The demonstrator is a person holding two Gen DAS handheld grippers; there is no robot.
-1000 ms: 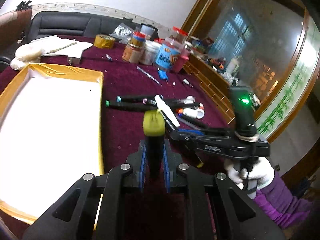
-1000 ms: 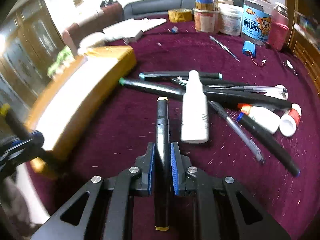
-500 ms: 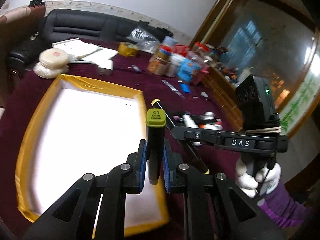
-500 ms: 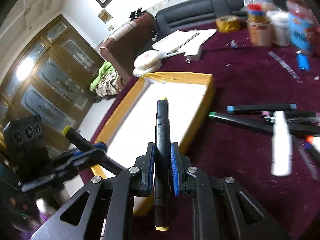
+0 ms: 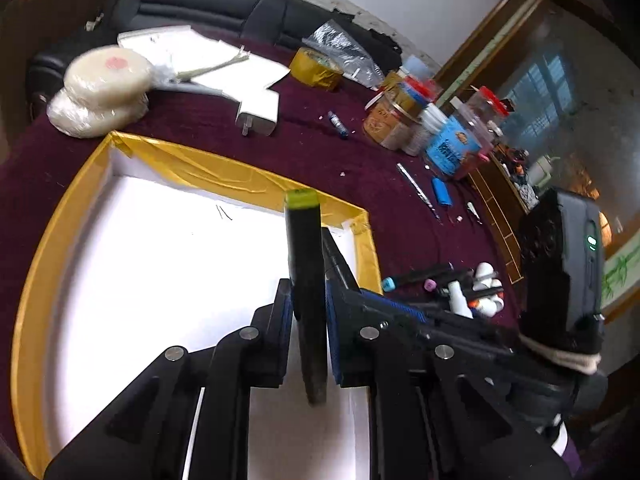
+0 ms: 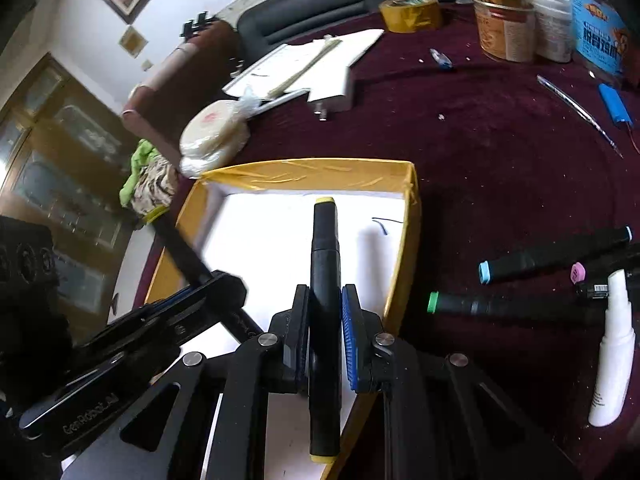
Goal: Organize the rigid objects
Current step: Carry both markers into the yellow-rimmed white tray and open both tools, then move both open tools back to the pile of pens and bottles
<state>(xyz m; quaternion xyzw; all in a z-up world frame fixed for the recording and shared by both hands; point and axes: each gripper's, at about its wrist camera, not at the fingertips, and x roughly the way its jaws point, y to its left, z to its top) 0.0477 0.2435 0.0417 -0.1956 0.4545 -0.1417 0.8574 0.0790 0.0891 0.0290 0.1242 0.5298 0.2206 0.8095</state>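
Both grippers have travelled from the marker pile on the maroon cloth to the shallow white tray with yellow taped rim (image 5: 64, 216), which now fills the near field of each wrist view. Left gripper (image 5: 307, 312): blue-padded fingers clamped on a black marker with an olive-green cap (image 5: 305, 264), cap pointing forward, marker held above the tray's white floor near its right wall. Right gripper (image 6: 325, 324): fingers pressed together on a black marker with yellow end caps (image 6: 325, 280), body running along the finger axis, over the tray's near right corner. In the left wrist view the right gripper sits just beside the left one, on its right. No marker lies in the tray; a small pen scribble marks the floor.

Maroon tablecloth (image 6: 500, 160): remaining black markers with blue, green and pink caps (image 6: 552, 268) lie in a loose pile to the right of the tray, a white squeeze bottle (image 6: 612, 352) beside them. Far side: yellow tape roll (image 5: 316, 69), cluster of jars (image 5: 424, 124), white papers, stacked pale round discs in plastic wrap (image 5: 104, 88) touching the tray's far left corner.
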